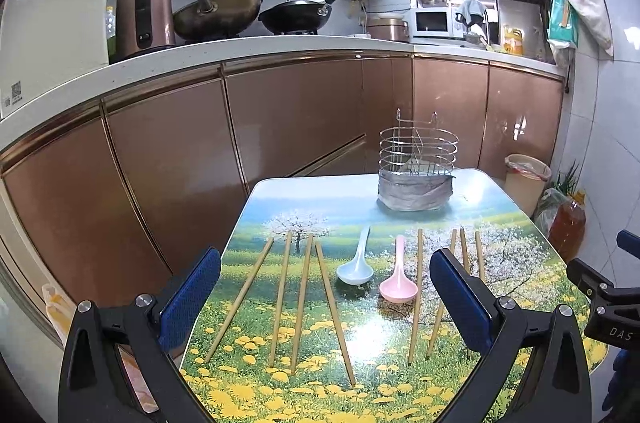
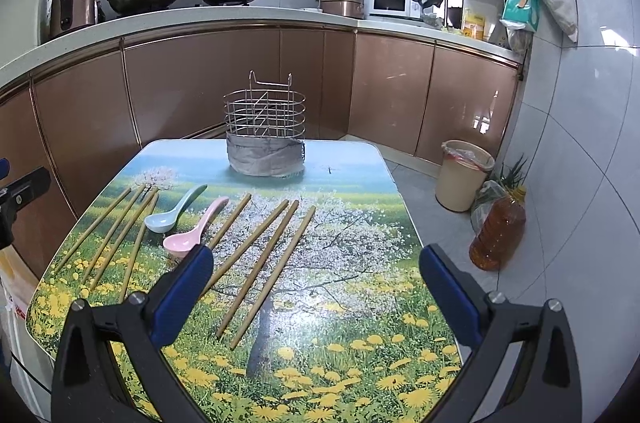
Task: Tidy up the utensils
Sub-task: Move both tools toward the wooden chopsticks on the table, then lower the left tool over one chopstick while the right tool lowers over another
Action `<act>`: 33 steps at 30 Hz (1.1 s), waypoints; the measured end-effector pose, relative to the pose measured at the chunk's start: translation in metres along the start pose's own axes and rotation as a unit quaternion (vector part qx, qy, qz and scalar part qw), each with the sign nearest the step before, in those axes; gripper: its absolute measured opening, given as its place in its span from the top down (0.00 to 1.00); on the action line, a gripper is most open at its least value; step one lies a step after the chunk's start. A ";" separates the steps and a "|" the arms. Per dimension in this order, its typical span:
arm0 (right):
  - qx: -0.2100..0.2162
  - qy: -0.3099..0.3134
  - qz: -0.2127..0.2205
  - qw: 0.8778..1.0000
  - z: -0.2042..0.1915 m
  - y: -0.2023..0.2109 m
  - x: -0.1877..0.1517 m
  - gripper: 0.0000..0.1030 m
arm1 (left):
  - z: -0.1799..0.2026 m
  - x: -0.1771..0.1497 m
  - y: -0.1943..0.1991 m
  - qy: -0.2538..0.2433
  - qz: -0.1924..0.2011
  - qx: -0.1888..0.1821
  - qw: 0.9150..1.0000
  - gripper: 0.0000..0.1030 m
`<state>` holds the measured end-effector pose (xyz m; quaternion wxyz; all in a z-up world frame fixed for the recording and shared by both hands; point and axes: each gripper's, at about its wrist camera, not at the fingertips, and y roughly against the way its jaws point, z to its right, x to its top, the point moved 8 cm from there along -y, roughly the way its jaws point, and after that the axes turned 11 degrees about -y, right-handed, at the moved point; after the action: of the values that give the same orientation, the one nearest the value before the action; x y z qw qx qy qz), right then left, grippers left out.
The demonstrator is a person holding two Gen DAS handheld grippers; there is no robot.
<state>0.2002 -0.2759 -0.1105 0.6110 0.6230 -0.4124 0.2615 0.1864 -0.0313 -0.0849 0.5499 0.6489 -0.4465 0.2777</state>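
Our left gripper [image 1: 325, 297] above bench [image 1: 360, 395] near edge, fingers spread, nothing between. Our right gripper [image 2: 316, 293] likewise spread, empty. Chopsticks [image 2: 262, 269] lie in two groups on bench middle, blue spoon [image 2: 164, 220] and pink spoon [image 2: 186, 241] between them. Wire holder [image 2: 265, 127] upright at far edge.

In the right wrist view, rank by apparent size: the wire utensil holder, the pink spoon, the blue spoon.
1. wire utensil holder, clearly largest, though farthest away.
2-3. pink spoon and blue spoon look alike; pink lies slightly nearer the camera, so no ranking.
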 end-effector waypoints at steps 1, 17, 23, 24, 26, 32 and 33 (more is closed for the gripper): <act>0.000 0.000 0.000 1.000 0.001 0.000 0.000 0.00 | -0.001 0.000 0.000 0.003 0.000 0.001 1.000 0.00; -0.008 0.009 0.000 1.000 -0.012 -0.002 0.001 0.00 | -0.030 -0.019 -0.012 0.031 -0.024 -0.008 0.999 0.00; -0.011 0.002 0.006 1.000 -0.006 -0.002 0.008 0.00 | -0.061 -0.029 -0.021 0.052 -0.037 -0.004 0.998 0.00; -0.012 0.002 0.005 1.000 -0.005 -0.004 0.009 0.00 | -0.068 -0.030 -0.023 0.056 -0.040 -0.001 0.998 0.00; -0.013 -0.002 0.001 1.000 -0.003 -0.008 0.012 0.00 | -0.081 -0.033 -0.027 0.063 -0.044 0.004 0.997 0.00; -0.013 -0.007 -0.014 1.000 -0.001 -0.024 0.019 0.00 | -0.107 -0.044 -0.051 0.064 -0.071 0.005 0.995 0.10; -0.012 -0.007 -0.017 1.000 -0.001 -0.027 0.019 0.00 | -0.107 -0.046 -0.057 0.061 -0.076 0.000 0.995 0.12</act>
<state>0.2331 -0.2806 -0.1092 0.6201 0.6240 -0.4092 0.2420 0.2305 0.0836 -0.1252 0.5959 0.6627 -0.3613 0.2743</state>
